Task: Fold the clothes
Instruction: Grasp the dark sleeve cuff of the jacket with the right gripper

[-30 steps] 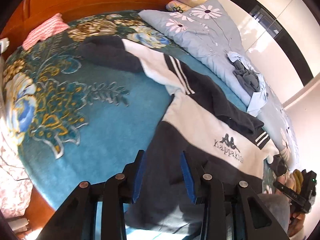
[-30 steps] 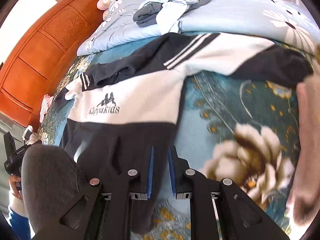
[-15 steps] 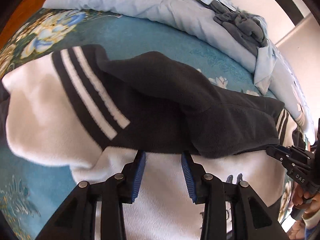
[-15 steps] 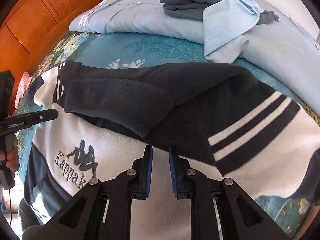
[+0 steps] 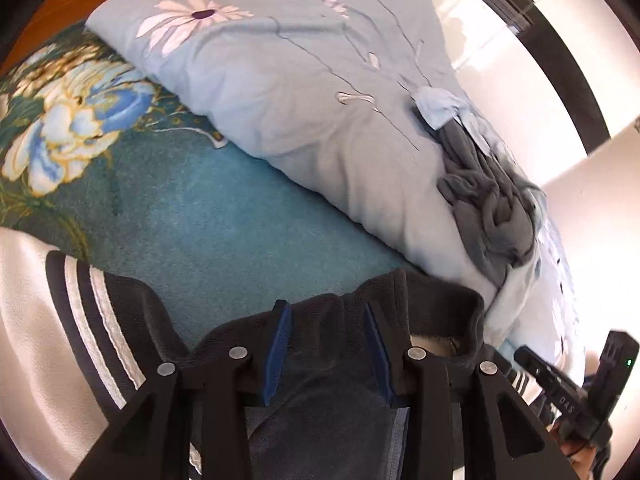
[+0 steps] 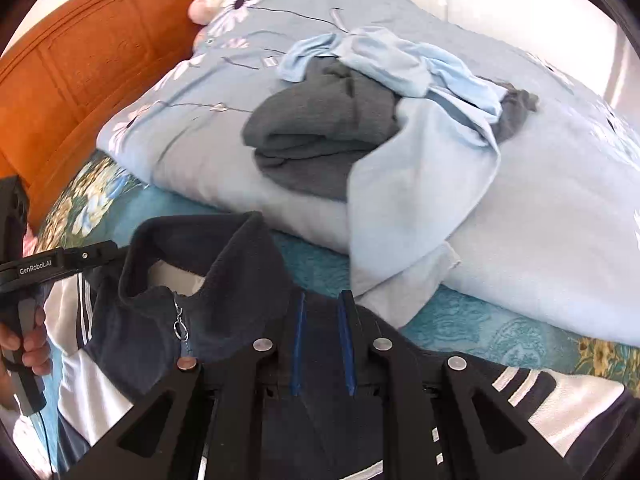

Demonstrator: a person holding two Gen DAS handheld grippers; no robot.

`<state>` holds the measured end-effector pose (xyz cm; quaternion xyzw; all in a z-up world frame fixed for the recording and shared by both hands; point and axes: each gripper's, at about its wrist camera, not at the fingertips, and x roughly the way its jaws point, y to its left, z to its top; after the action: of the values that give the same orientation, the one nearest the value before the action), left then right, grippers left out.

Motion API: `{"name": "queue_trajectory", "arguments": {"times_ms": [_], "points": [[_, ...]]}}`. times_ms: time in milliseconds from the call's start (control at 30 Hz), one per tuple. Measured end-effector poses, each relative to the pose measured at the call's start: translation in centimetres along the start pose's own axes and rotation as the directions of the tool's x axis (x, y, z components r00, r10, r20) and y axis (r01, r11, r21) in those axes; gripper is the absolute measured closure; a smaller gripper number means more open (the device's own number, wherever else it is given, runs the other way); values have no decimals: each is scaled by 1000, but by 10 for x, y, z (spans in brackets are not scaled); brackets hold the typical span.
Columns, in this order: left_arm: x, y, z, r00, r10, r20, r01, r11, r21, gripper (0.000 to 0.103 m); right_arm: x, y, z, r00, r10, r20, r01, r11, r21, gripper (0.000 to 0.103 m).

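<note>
- Left wrist view: the navy and white jacket (image 5: 132, 320) lies flat on the teal floral blanket (image 5: 224, 216), collar end toward the far side, where the pale blue daisy quilt (image 5: 304, 92) is heaped. Its striped white sleeve (image 5: 48, 332) runs off to the left, so the sleeve-to-sleeve line goes across the view.
- The left gripper (image 5: 326, 324) hangs over the dark collar with its blue-padded fingers (image 5: 276, 344) set wide, the fleece spread beneath and between them; I cannot tell whether the tips touch the cloth.
- At the near right the other tool's black finger carries white letters that look like "DAS".
- A crumpled grey garment (image 5: 484, 204) sits on the quilt, far right.
- Right wrist view: the stand-up collar (image 6: 208, 256) lies left of centre, its opening facing the quilt, the zip pull (image 6: 180, 326) dangling at its front. The other striped sleeve (image 6: 536, 392) stretches to the near right.
- The right gripper (image 6: 322, 310) has a narrower gap between its blue pads (image 6: 298, 344); dark shoulder fabric lies under the gap, just right of the collar. Nothing looks pinched.
- The left tool enters from the left edge, its arm printed "GenRobot.AI", a hand (image 6: 28, 344) round its grip.
- Beyond, grey and light blue clothes (image 6: 400, 128) are piled on the quilt, with the orange wooden headboard (image 6: 80, 64) far left.
</note>
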<state>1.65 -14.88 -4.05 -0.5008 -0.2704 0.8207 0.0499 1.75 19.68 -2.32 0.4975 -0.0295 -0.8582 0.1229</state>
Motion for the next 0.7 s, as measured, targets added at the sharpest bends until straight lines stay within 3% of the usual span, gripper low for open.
{"name": "queue_trajectory", "arguments": {"times_ms": [100, 200, 267, 367, 467, 533, 700], "points": [[-16, 4, -13, 999, 34, 1, -34, 999, 4, 62, -19, -22, -11, 1000, 9, 4, -9, 998, 63, 86], [-48, 1, -48, 999, 24, 33, -25, 999, 31, 60, -56, -53, -34, 999, -21, 34, 16, 993, 116, 86], [-70, -1, -81, 996, 30, 81, -33, 999, 38, 51, -83, -78, -52, 997, -48, 55, 38, 985, 167, 66], [-93, 1, -133, 991, 36, 128, -37, 999, 7, 45, -119, -115, -82, 995, -70, 70, 49, 961, 273, 61], [-102, 7, -170, 995, 30, 98, -24, 998, -59, 45, -133, -148, -127, 998, -35, 47, 10, 891, 455, 56], [-110, 12, -187, 996, 29, 81, -21, 995, -99, 45, -130, -163, -156, 997, -72, 19, 50, 837, 546, 45], [-138, 28, -209, 994, 26, 111, -4, 982, -190, 45, -107, -195, -205, 996, -89, 21, 38, 613, 789, 45]]}}
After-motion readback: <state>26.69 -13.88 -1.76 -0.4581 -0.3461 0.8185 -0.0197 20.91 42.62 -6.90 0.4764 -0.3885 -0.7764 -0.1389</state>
